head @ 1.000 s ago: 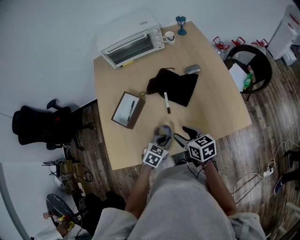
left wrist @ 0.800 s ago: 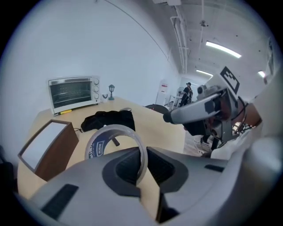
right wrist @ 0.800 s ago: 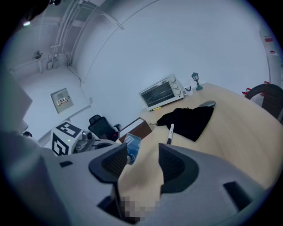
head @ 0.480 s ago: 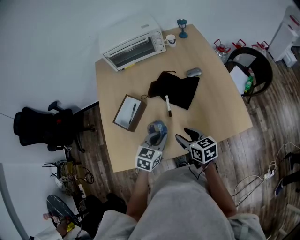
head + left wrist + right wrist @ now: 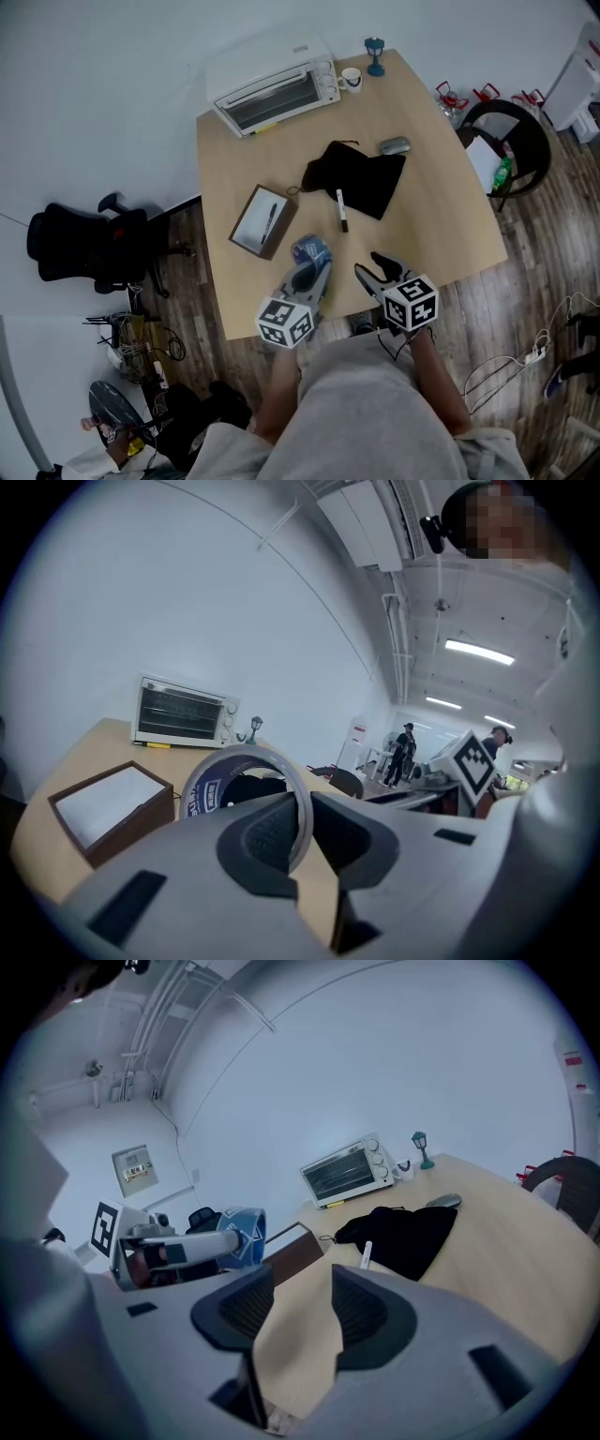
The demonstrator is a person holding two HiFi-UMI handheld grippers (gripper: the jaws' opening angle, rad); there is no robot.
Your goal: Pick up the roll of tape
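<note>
The roll of tape point(image 5: 311, 249), printed in blue, is pinched by its wall between the nearly closed jaws of the left claw point(image 5: 307, 270), in the air over the near edge of the tabletop point(image 5: 441, 216). Just beside it the right claw point(image 5: 376, 268) stands partly open. Its jaws have just been closing, with nothing between them. Beyond lie a marker pen point(image 5: 342, 211), a black pouch point(image 5: 366, 178) and a wooden box point(image 5: 261, 221).

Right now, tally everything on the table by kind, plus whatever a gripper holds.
toaster oven: 1
mug: 1
lamp figurine: 1
mouse: 1
black pouch: 1
marker: 1
box: 1
pen on the box: 1
roll of tape, held in the left gripper: 1
Total: 9
</note>
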